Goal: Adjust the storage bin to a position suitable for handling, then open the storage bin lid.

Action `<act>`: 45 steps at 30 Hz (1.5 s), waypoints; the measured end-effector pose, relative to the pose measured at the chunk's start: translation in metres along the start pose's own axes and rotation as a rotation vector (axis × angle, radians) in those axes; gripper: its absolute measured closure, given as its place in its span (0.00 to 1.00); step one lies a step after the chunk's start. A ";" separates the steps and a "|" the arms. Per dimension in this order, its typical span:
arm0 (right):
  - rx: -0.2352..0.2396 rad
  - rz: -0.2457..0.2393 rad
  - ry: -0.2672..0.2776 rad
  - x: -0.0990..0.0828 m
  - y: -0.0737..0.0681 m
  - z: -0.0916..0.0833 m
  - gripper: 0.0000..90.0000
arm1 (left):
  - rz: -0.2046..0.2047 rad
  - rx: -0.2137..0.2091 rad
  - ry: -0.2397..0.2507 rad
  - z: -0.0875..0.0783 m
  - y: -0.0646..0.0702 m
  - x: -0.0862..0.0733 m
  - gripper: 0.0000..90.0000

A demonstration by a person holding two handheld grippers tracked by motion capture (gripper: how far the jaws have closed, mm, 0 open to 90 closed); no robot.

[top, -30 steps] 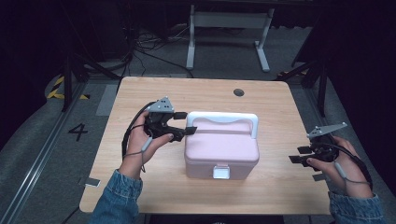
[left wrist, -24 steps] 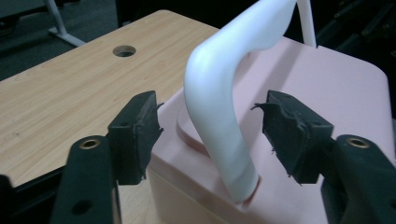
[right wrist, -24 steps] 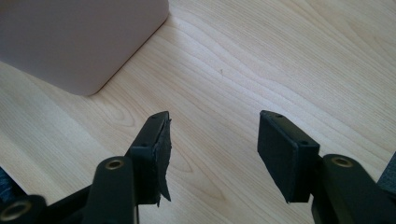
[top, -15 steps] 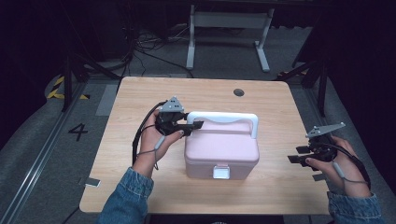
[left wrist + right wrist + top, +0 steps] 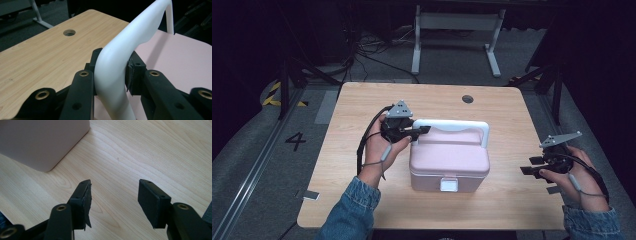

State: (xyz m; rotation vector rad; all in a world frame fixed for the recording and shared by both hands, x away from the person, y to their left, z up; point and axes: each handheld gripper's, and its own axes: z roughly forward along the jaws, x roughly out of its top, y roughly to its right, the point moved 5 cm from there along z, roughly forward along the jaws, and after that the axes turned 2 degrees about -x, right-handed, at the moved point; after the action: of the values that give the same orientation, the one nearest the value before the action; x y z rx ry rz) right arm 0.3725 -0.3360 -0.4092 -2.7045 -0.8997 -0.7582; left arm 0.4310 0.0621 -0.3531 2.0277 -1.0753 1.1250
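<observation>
Matt plastic on pale wood grain

The pink box (image 5: 449, 160) and its white handle (image 5: 117, 60) look like smooth plastic; the table (image 5: 362, 100) shows light wood grain; the sleeve (image 5: 349, 210) is denim.

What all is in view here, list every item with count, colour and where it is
box: one, pink, middle of the table, white latch on its near side
handle: one, white, on the box lid, at its far edge
table: one, light wood, round hole near its far edge
frame: one, white, on the floor beyond the table
left gripper: one, black, jaws just closed on the handle's left corner
right gripper: one, black, open, right of the box, holding nothing
sleeves: two, blue denim, near edge
</observation>
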 end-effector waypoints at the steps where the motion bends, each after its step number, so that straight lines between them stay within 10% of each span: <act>1: 0.002 0.004 -0.001 0.000 -0.001 0.000 0.51 | -0.002 0.001 0.005 -0.001 0.000 0.002 0.80; 24: 0.028 -0.007 0.093 0.004 -0.009 -0.015 0.55 | 0.015 0.038 0.017 -0.005 -0.013 0.032 0.80; 45: 0.154 -0.087 0.366 0.049 -0.042 -0.031 0.81 | -0.021 0.052 0.027 0.000 -0.026 0.041 0.81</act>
State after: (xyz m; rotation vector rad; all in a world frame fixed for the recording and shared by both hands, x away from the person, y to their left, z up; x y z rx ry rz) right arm 0.3684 -0.2875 -0.3564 -2.3021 -0.9440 -1.1067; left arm 0.4664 0.0606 -0.3201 2.0536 -1.0195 1.1780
